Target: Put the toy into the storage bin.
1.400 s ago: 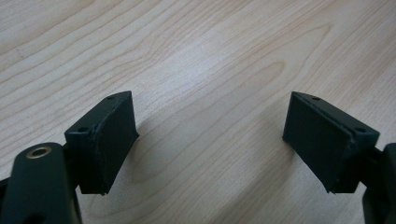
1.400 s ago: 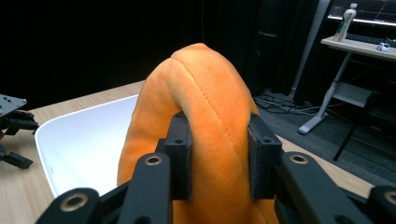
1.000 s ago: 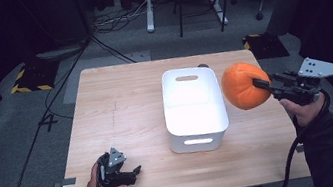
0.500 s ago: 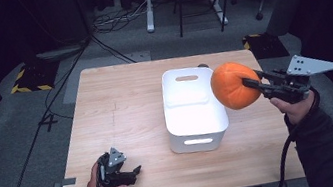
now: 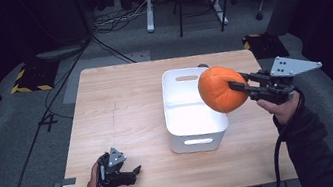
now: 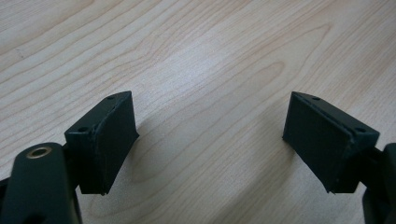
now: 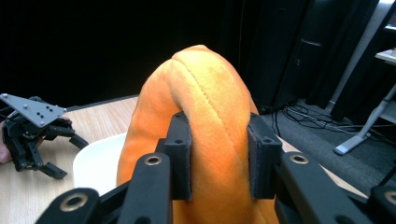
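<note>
Progress: transfer under way, not finished. Right gripper [image 5: 237, 86] is clamped on an orange plush pumpkin [image 5: 219, 89], a fold of the fabric pinched between its jaws in the right gripper view. Pumpkin hangs in the air over the right-hand rim of the white bin [image 5: 190, 110], clear of the table [image 5: 121, 105]. Judged remaining: carry it fully over the bin's opening, lower, let go. Bin interior looks empty where visible. Left gripper [image 5: 125, 174] rests on the table near the front left corner, jaws wide apart, nothing between them, well apart from the bin.
</note>
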Available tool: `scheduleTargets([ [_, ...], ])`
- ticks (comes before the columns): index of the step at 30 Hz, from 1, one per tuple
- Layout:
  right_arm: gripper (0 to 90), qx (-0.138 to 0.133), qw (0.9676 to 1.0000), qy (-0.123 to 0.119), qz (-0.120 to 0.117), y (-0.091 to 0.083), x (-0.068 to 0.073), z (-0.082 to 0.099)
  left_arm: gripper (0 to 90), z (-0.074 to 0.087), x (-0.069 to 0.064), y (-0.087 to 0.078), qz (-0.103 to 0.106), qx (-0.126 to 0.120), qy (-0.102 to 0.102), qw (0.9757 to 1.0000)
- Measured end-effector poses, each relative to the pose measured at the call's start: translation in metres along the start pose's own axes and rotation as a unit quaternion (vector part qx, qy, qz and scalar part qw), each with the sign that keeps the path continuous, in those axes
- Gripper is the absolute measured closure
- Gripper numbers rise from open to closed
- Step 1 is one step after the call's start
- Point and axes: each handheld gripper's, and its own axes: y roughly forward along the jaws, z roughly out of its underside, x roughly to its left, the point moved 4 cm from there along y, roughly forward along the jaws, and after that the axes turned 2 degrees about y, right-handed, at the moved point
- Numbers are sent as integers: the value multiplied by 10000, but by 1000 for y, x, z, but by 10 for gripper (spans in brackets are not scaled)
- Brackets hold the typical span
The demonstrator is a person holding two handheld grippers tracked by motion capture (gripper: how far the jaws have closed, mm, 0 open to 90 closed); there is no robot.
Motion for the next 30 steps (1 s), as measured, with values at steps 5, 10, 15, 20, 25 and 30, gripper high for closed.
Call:
scheduleTargets([
  [5, 669, 63, 9999, -49, -121, 10, 6, -1, 174, 0, 0, 0, 0, -1, -2, 10000],
  [10, 668, 141, 9996, -65, -219, 19, 13, 0, 174, 0, 0, 0, 0, -1, 0, 10000],
  [15, 666, 217, 9993, -61, -296, 28, 18, 2, 174, 0, 0, 0, 0, -2, -2, 10000],
  [20, 665, 305, 9988, -77, -383, 37, 23, 5, 174, 0, 0, 0, -1, -1, -1, 10000],
  [25, 665, 368, 9982, -107, -452, 45, 27, 8, 174, 0, 0, 0, 0, -1, -1, 10000],
  [30, 664, 483, 9974, -109, -515, 53, 30, 13, 174, 0, 0, 0, -1, -1, -1, 10000],
])
